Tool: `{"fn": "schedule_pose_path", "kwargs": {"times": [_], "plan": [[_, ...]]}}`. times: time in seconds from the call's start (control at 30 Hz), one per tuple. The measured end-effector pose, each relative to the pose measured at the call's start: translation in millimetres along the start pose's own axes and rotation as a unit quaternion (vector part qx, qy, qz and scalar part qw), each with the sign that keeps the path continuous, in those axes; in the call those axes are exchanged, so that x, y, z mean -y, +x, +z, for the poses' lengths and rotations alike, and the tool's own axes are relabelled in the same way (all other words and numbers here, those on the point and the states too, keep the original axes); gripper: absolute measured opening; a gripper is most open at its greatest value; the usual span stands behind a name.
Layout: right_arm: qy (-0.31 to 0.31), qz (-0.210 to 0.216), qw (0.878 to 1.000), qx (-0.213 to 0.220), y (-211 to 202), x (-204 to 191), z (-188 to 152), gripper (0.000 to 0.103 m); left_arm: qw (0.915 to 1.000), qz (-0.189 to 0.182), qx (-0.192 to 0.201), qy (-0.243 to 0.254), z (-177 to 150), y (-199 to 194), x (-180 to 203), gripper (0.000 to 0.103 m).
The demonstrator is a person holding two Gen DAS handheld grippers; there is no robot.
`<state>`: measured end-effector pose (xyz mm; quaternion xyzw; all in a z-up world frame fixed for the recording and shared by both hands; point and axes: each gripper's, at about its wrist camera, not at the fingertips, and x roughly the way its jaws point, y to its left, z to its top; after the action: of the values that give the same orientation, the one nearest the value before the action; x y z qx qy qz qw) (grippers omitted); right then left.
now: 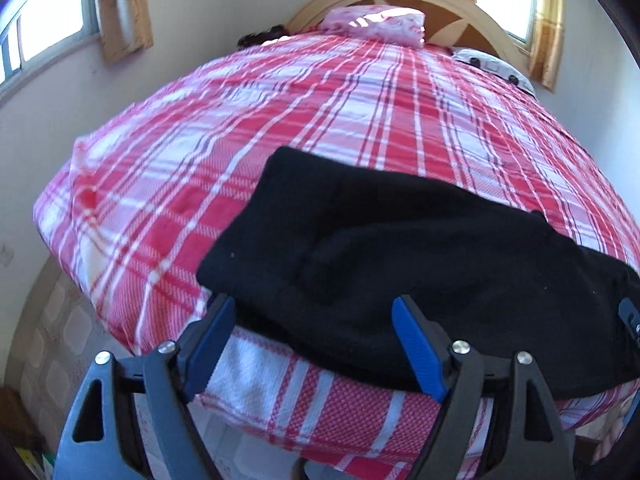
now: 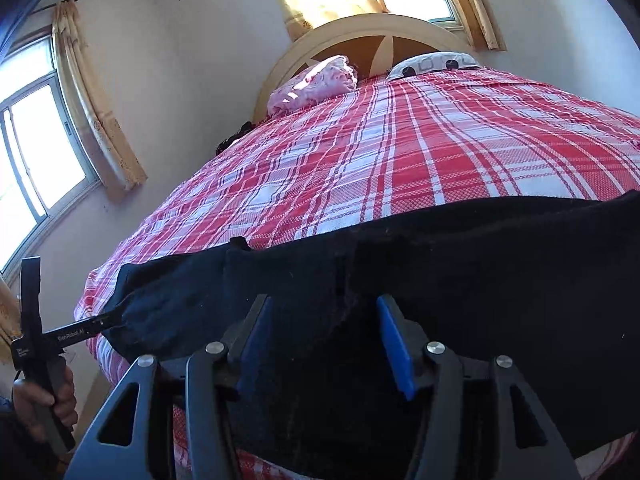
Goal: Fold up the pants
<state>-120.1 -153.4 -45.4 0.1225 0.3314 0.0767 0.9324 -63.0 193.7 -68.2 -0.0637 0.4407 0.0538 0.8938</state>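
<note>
Lying across the near edge of the red-and-white plaid bed cover (image 1: 360, 128): the black soft fabric pants (image 1: 400, 248), folded into a long band. Hovering at its left end with blue-padded fingers (image 1: 420, 352) wide apart and gripping nothing: the left gripper (image 1: 316, 344). Standing further right, half spread, cloth between the pads but not pinched: the right gripper (image 2: 326, 344).

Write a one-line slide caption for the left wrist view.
Left gripper open, fingers straddling the near edge of black pants lying on a red plaid bedspread.
</note>
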Motion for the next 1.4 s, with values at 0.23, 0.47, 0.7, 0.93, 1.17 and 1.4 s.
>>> {"fn": "schedule_pose_path", "kwargs": {"times": [0.23, 0.47, 0.7, 0.93, 1.17, 1.4], "plan": [[-0.009, -0.004, 1.000, -0.010, -5, -6, 1, 0.061, 0.9947, -0.024, 0.013, -0.100, -7, -18, -34, 0.083], [-0.009, 0.002, 1.000, -0.008, -4, -5, 1, 0.065, 0.9856, -0.068, 0.005, -0.154, -20, -9, -41, 0.083], [-0.007, 0.006, 1.000, -0.009, -4, -3, 1, 0.066, 0.9780, -0.109, 0.004, -0.178, -9, 1, -33, 0.082], [-0.012, 0.003, 1.000, -0.008, -4, -6, 0, 0.066, 0.9668, -0.132, 0.003, -0.219, -7, 4, -37, 0.048], [-0.012, 0.003, 1.000, -0.006, -6, -8, 0, 0.066, 0.9492, -0.160, -0.008, -0.270, -4, 11, -49, 0.015], [0.028, 0.032, 0.999, -0.002, -13, 2, 3, 0.066, 0.9730, -0.137, 0.060, -0.176, 15, -21, -17, 0.013]]}}
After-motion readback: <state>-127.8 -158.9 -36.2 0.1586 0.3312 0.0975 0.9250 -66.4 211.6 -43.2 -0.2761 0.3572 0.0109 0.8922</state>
